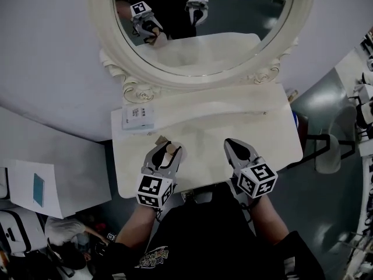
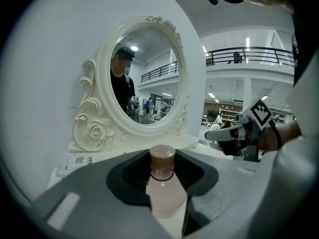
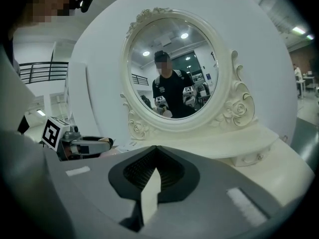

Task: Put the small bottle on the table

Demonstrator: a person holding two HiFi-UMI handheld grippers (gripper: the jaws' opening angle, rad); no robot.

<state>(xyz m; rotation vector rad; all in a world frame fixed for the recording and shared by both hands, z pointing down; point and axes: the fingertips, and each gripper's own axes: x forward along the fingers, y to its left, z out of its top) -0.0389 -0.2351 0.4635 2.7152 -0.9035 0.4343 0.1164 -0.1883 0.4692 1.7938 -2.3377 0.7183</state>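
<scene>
Left gripper (image 1: 168, 154) was clamped on the small bottle (image 2: 163, 183), jaws pinching its pale body just below the brown cap, cap pointing away toward the oval mirror (image 1: 192, 79). It sat over the front-left of the white vanity table (image 1: 274, 133). I could not tell whether the bottle touched the top. The grip on the body probably left the base free for setting it down. Right gripper (image 1: 232, 144), at 3 o'clock of the left, had both jaws pressed together on nothing, likely parked clear. 1 label card (image 1: 138, 117) lay at 11 o'clock of the bottle.
</scene>
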